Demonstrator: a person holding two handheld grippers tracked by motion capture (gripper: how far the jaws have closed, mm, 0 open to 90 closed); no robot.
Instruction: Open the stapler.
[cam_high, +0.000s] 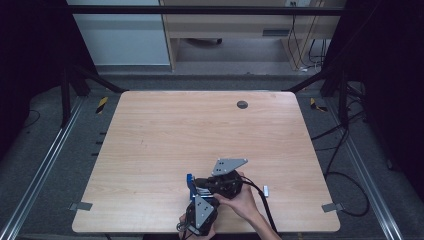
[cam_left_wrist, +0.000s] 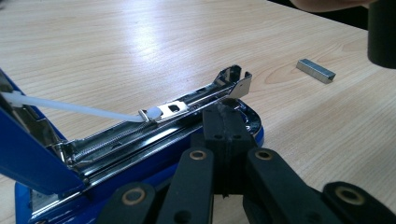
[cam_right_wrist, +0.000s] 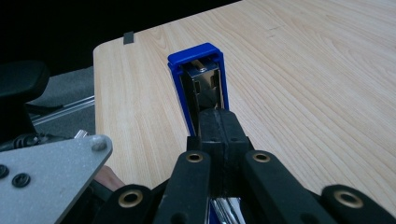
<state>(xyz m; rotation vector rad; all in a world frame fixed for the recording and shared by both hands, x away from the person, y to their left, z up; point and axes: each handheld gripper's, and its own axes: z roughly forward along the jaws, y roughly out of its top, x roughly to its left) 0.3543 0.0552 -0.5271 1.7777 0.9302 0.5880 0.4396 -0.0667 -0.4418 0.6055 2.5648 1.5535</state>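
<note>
A pale wooden table (cam_high: 165, 135) with fine straight grain and rounded corners holds one blue stapler (cam_left_wrist: 140, 140) near its front edge, swung open. Its blue plastic lid (cam_right_wrist: 198, 58) stands raised, while the shiny metal magazine channel (cam_left_wrist: 196, 100), with a coiled spring and a white plastic pusher rod (cam_left_wrist: 70, 107), lies exposed above the glossy blue base. One short silvery strip of staples (cam_left_wrist: 316, 70) lies on the wood just right of the stapler, apart from it.

Two hands hold two black grippers, each topped by a grey three-cornered plate. The left gripper (cam_left_wrist: 224, 122) has its jaws pressed together, tips resting at the stapler's front end. The right gripper (cam_right_wrist: 219, 122) also has its jaws closed, tips against the raised lid's underside; whether either pinches any part is hard to make out. From above, hands and grippers hide most of the stapler.
</note>
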